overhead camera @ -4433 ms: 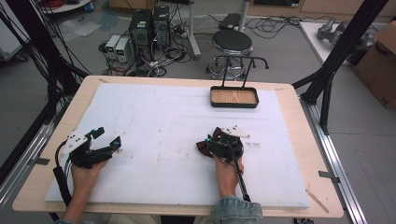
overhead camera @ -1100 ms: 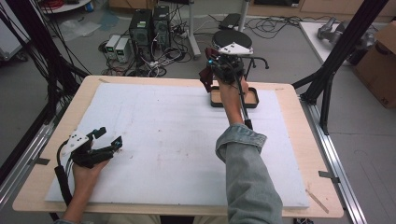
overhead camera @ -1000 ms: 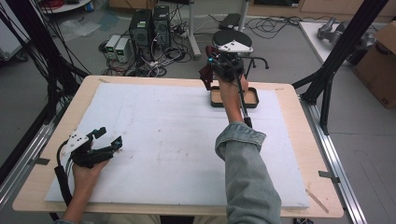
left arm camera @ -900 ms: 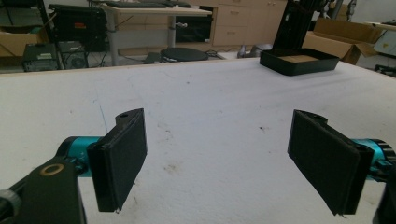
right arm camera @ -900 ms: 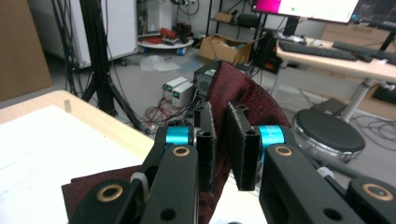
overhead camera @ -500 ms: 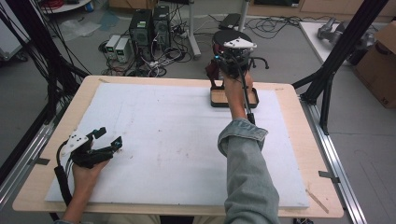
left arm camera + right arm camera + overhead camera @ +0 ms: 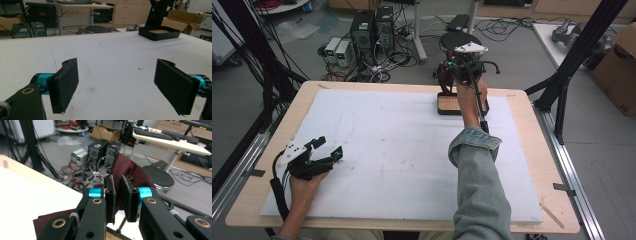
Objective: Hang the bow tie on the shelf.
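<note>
Left gripper (image 7: 328,148) rests at eight o'clock on the white mat (image 7: 402,150), jaws spread wide, empty. At one o'clock, right gripper (image 7: 451,76) pinches a dark red cloth (image 7: 127,170) above the black tray (image 7: 447,107).

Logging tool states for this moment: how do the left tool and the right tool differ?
The left tool is open with nothing between its jaws; the right tool is shut on a dark red cloth. The left rests low at the near left of the white mat; the right is raised over the black tray at the far edge.
</note>
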